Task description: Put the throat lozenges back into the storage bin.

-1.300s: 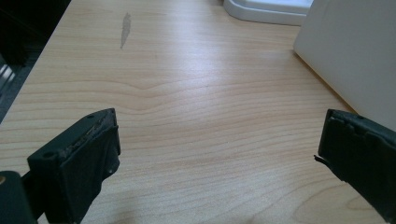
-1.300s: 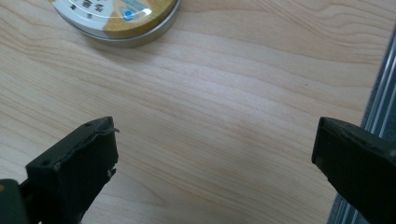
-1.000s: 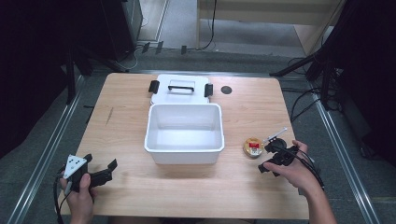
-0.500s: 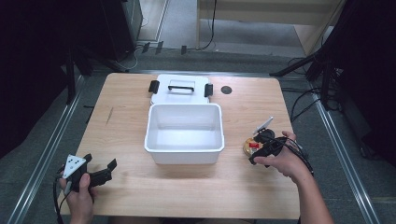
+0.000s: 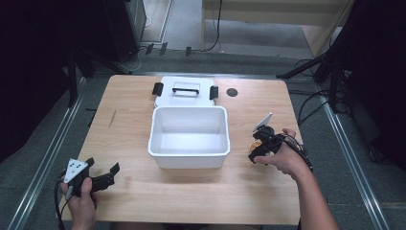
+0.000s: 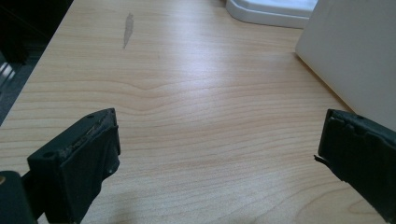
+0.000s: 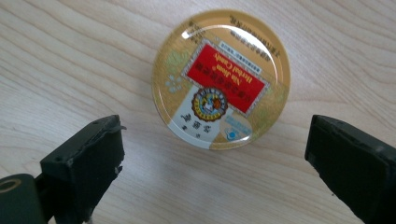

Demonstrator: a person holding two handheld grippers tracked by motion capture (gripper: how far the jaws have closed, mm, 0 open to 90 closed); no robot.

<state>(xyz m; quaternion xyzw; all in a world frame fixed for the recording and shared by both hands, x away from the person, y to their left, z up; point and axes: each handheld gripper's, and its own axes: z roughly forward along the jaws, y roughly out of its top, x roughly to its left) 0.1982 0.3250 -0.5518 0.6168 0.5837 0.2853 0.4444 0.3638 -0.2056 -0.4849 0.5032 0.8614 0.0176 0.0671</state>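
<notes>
1. While my right claw [image 7: 212, 154] hangs over the desk [image 5: 124, 139], its jaws stand wide apart with nothing between them but wood, and the round candy tin [image 7: 222, 78] lies flat just ahead of the jaw tips, lid up.
2. Seen from the high view, that tin [image 5: 257, 143] sits on the right part of the desk, right of the white tub [image 5: 189, 136] and apart from it; my right claw [image 5: 261, 143] is directly over it, so this hand is plainly the nearer one.
3. Being round, the tin has no long axis to line up with (any approach angle across its width should serve); I judge the jaws need only go forward and down to straddle it.
4. Open wood surrounds the tin on every side I can see, and the desk's right edge lies well off.
5. My left claw [image 5: 103, 178] rests near the front left corner, jaws wide and empty, with the tub's wall [image 6: 355, 51] off to one side.
6. Behind the tub lies its white lid [image 5: 184, 91], with a handle and black clips.
</notes>
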